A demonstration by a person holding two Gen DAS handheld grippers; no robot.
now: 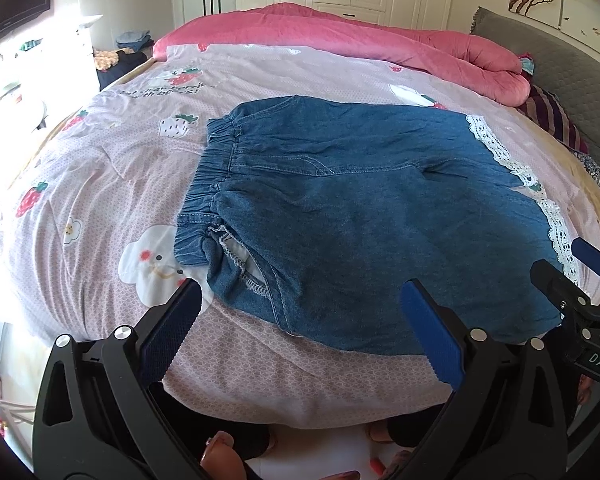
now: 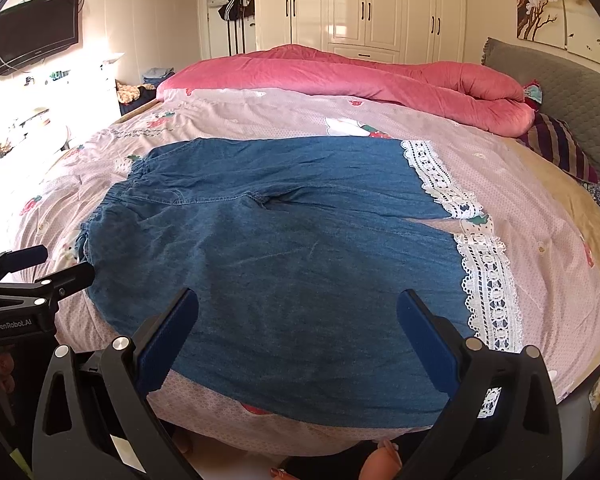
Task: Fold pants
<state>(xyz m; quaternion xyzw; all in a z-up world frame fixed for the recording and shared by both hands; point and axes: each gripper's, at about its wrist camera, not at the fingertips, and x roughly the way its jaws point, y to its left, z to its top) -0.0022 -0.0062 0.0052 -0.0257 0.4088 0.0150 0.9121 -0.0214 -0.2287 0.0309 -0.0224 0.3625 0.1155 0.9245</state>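
Both claws hang wide open and empty over the near edge of the bed [image 1: 100, 184]: the left gripper [image 1: 300, 312] above the waistband end of the denim pants [image 1: 360, 208], the right gripper [image 2: 298, 316] above the lace-trimmed hem end. The pants lie flat across the pink strawberry-print sheet, elastic waistband toward the bed's left side, white lace hems [image 2: 484, 280] toward the grey headboard [image 2: 572, 92]. A rolled pink quilt [image 2: 360, 76] lies along the bed's far side, well apart from the pants.
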